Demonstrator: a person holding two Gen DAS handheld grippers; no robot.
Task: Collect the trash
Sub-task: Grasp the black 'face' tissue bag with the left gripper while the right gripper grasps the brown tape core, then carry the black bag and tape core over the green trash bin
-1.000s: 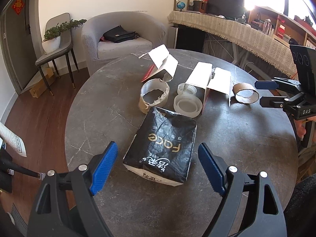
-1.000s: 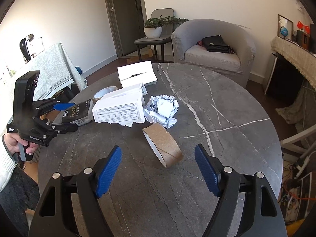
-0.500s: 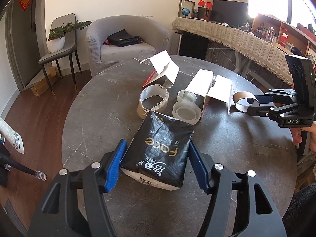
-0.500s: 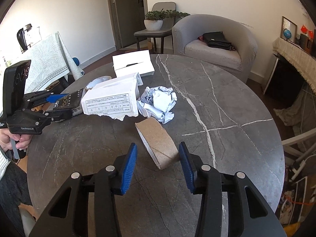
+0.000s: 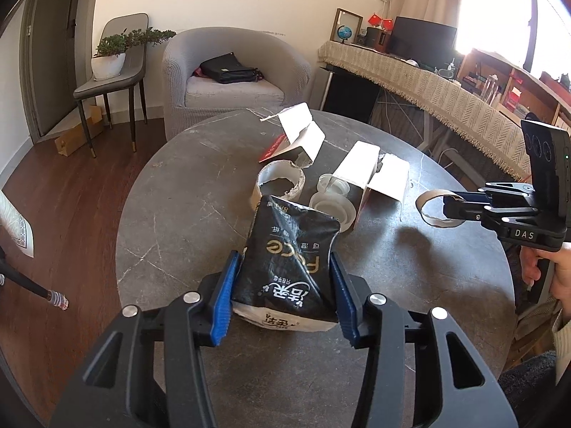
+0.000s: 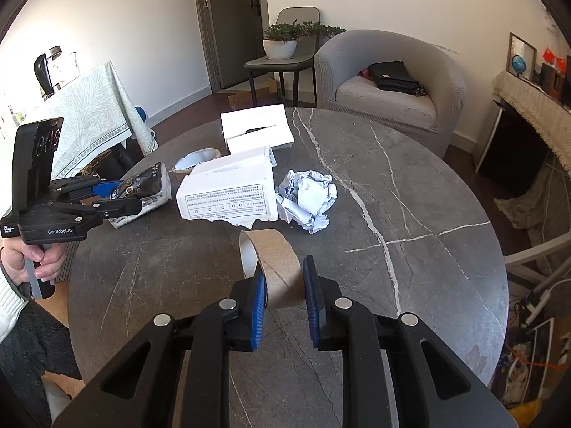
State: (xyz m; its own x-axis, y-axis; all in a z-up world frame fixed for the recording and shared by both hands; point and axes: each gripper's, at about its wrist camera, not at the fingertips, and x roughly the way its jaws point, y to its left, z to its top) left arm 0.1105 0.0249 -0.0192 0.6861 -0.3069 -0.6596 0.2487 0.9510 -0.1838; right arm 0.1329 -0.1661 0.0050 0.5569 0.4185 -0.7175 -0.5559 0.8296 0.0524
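My left gripper (image 5: 283, 294) is shut on a black tissue pack (image 5: 287, 260) with gold lettering and holds it lifted above the round grey marble table (image 5: 178, 214). My right gripper (image 6: 284, 297) is shut on a brown cardboard tape ring (image 6: 274, 260), also raised off the table; it also shows in the left wrist view (image 5: 433, 207). The left gripper with the pack shows in the right wrist view (image 6: 107, 196).
On the table lie torn white boxes (image 6: 228, 192) (image 5: 371, 174), a crumpled paper ball (image 6: 307, 196), a torn white ring (image 5: 280, 183), clear plastic lids (image 5: 332, 208) and a folded white carton (image 5: 299, 135). A grey armchair (image 5: 228, 71) and a chair with a plant (image 5: 114, 67) stand behind.
Both grippers closed from open: the left on the black tissue pack, the right on the cardboard ring. Both items have since been lifted off the table.
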